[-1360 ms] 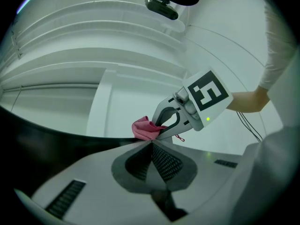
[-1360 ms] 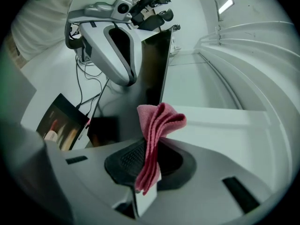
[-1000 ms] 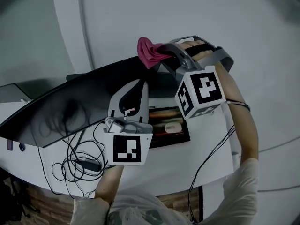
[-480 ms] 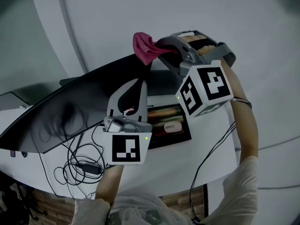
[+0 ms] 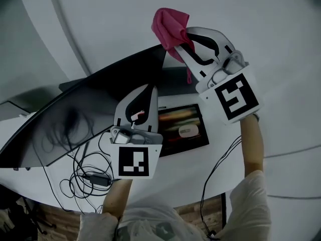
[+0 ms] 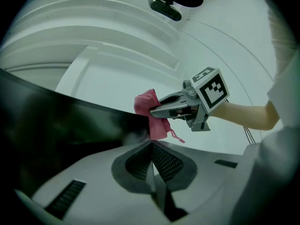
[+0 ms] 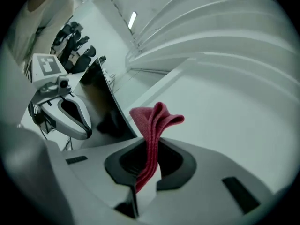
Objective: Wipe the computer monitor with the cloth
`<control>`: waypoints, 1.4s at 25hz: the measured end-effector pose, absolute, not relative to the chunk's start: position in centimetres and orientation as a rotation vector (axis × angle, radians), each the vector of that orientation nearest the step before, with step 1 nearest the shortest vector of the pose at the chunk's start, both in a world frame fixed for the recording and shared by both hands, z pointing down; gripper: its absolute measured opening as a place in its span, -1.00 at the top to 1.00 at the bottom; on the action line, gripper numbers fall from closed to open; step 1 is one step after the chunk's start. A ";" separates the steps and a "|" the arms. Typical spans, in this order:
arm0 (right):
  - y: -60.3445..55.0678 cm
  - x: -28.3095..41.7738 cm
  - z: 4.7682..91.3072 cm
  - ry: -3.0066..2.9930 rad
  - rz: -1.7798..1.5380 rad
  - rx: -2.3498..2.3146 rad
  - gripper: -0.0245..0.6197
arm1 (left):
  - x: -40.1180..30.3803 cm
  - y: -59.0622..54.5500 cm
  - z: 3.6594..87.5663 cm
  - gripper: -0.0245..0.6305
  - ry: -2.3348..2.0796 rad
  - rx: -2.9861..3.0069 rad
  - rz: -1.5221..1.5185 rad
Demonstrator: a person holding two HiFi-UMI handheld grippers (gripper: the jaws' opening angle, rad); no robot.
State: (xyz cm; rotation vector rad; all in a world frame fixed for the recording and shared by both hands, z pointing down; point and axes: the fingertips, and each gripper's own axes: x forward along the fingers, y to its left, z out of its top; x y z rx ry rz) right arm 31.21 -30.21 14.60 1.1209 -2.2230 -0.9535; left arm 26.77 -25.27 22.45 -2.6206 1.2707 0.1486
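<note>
The left gripper (image 5: 149, 88) hovers before the monitor (image 5: 75, 119), jaws pressed together on nothing, probably kept clear. By the monitor's upper right corner, the right gripper (image 5: 184, 38) pinches the folded cloth (image 5: 170, 25), loose end forward for wiping.

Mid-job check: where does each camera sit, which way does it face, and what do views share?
Head view: on the person's head, facing steeply down at the monitor, desk, left forearm and right forearm.
Left gripper view: on the left hand-held gripper, along its shut jaws toward the monitor's top edge; right forearm shows.
Right gripper view: on the right hand-held gripper, along jaws clamping the pink cloth, toward the wall.
Shared: all three show cloth and monitor.
</note>
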 end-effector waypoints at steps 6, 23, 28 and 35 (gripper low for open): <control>-30.1 31.5 17.9 -2.417 -0.804 1.097 0.77 | 27.4 -26.3 24.6 0.88 1.282 -2.662 0.111; -30.1 31.2 22.7 -2.361 -0.735 0.989 0.77 | 28.0 -27.4 28.4 0.88 1.318 -2.748 0.099; -30.2 31.1 28.4 -2.328 -0.627 0.937 0.77 | 27.4 -27.5 30.8 0.88 1.351 -2.761 0.083; -30.5 30.8 35.0 -2.353 -0.486 0.903 0.77 | 27.0 -27.6 33.6 0.88 1.363 -2.748 0.052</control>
